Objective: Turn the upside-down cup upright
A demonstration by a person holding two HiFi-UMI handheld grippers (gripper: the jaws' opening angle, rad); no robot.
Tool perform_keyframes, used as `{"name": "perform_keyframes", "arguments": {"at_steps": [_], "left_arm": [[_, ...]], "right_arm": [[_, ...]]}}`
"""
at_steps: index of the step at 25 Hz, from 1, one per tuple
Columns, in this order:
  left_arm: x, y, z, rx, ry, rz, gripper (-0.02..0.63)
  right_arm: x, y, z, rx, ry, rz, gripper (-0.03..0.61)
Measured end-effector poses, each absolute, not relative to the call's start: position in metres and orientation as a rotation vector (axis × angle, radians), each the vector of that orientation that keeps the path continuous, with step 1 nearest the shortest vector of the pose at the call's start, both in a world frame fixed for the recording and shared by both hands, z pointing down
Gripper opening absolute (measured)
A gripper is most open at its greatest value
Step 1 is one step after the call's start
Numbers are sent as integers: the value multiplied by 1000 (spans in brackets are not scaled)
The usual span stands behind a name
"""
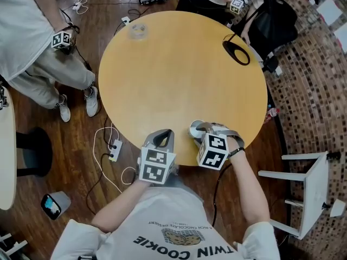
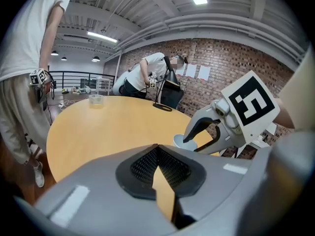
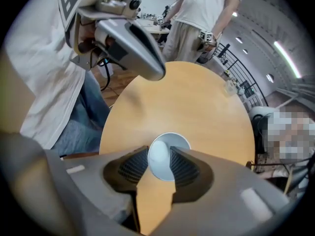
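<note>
A small white cup (image 1: 194, 129) stands upright, mouth up, near the front edge of the round yellow table (image 1: 179, 75). My right gripper (image 1: 202, 128) points steeply down over it. In the right gripper view the cup (image 3: 168, 142) shows its hollow inside; one pad sits by the left wall, the other over the cup's mouth, with a gap, so the jaws are open. From the left gripper view one dark fingertip (image 2: 189, 136) dips at the cup's (image 2: 182, 142) rim. My left gripper (image 1: 164, 136) is shut and empty, just left of the cup, over the table edge.
A clear plastic cup (image 1: 137, 31) stands at the table's far left, a black oval object (image 1: 236, 52) at the far right. A person stands left of the table, others behind it. Cables and a power strip (image 1: 114, 150) lie on the floor; a white chair (image 1: 309, 191) is right.
</note>
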State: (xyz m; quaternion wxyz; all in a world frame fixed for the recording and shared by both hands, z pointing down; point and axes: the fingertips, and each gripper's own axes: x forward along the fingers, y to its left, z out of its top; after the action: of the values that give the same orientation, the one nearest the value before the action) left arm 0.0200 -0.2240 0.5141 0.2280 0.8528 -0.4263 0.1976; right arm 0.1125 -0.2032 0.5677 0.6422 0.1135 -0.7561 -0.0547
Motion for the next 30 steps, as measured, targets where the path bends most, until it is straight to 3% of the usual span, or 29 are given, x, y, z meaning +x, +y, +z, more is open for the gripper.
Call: {"name": "perform_keyframes", "arguments": {"at_steps": [9,22,30], "left_arm": [[26,-200,503,2443,-1058,541,5],[51,-125,490,2525,-962,529,5],[77,-34,481,2575,-988,550,5]], "right_arm": [[102,-189,522,596,-1832,-49,126],[104,-95,509,1207,-2108,403,112],[123,-8,480,1597,-2314,779,10]]}}
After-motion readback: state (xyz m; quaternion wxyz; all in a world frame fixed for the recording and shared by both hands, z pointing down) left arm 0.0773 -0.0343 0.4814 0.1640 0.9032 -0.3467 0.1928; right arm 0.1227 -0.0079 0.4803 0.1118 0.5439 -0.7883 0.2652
